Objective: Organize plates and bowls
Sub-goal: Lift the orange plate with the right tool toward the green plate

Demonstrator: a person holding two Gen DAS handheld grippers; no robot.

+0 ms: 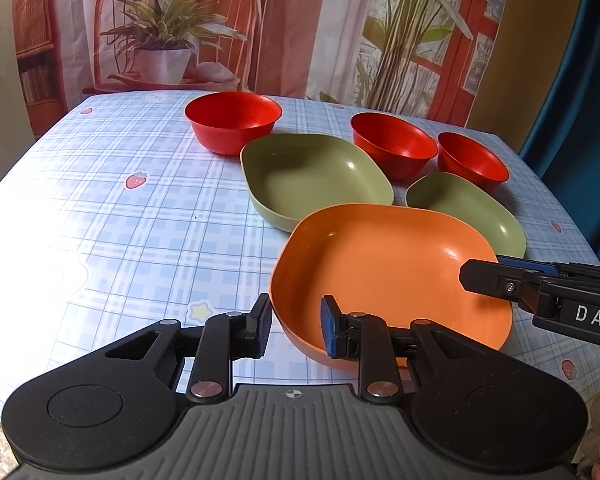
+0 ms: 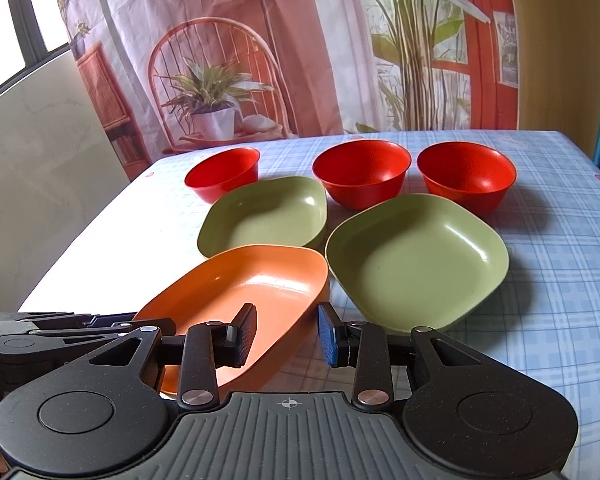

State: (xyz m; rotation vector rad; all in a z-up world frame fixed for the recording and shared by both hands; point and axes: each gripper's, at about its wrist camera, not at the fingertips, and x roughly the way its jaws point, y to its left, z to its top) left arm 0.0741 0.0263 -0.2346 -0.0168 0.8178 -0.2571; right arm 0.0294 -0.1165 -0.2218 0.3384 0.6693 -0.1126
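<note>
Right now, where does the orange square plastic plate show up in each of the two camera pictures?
Left wrist view: the orange square plastic plate sits low and right of centre, its near rim between the left hand-held gripper fingers.
Right wrist view: it lies low and left of centre, its right rim between the right hand-held gripper fingers.
Shared landmark: the three red round bowls behind it.
</note>
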